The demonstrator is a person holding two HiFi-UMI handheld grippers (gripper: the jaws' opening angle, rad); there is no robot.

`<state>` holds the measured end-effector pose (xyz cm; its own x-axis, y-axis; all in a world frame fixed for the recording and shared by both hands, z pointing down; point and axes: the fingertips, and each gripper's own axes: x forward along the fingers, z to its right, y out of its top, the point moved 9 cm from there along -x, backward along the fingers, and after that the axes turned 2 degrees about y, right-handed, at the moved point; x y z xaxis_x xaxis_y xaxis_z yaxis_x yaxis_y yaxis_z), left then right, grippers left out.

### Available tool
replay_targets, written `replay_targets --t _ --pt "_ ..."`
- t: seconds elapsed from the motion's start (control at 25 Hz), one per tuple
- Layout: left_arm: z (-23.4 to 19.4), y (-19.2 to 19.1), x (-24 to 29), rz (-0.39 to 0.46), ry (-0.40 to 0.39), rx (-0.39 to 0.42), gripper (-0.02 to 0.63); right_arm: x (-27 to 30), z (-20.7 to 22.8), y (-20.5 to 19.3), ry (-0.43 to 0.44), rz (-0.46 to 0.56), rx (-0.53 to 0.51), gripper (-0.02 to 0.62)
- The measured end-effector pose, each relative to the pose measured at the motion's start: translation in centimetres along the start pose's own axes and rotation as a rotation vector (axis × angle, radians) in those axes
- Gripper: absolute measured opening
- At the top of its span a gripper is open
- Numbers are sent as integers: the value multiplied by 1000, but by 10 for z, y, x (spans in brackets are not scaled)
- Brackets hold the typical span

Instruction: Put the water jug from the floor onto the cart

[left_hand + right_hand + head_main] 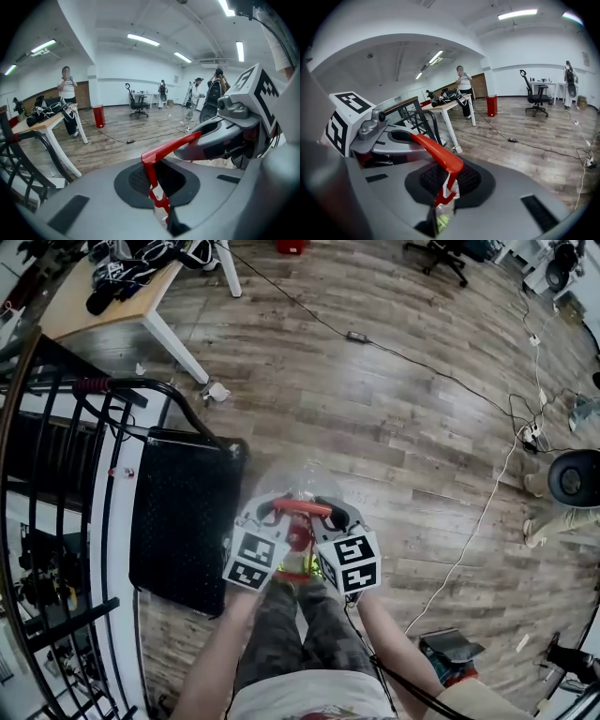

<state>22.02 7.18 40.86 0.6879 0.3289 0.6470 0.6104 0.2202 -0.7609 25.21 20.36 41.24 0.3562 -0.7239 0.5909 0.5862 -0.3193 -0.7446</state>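
A clear water jug [292,484] hangs above the wooden floor by its red handle [302,507], just right of the cart's black deck [183,512]. My left gripper [265,517] is shut on the left end of the handle and my right gripper [337,517] on the right end. In the left gripper view the red handle [166,147] runs from my left gripper [157,187] across to the right gripper [220,136]. In the right gripper view the handle [436,150] is pinched in my right gripper [445,185]. The jug's body is mostly hidden below the jaws.
The cart's curved push handle [141,385] rises at the deck's far end. A black metal rack [56,521] stands left. A white-legged table [103,296] holds dark gear. Cables [412,362] cross the floor. A person [68,84] stands by a red bin [98,116].
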Motion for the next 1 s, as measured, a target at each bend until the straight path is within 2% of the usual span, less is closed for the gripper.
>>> replay_targets --t 0.2,0.48,0.76,1.0 --pt "14 26 -23 22 -2 -20 9 -30 -5 19 -5 26 -18 44" --pt "31 54 -48 71 28 -85 9 -62 -8 44 37 52 -61 44" --pt "37 59 -78 90 79 -116 9 -73 -24 61 101 70 -113 44" --pt "38 48 -97 114 115 -149 9 -73 -42 59 149 62 -148 44"
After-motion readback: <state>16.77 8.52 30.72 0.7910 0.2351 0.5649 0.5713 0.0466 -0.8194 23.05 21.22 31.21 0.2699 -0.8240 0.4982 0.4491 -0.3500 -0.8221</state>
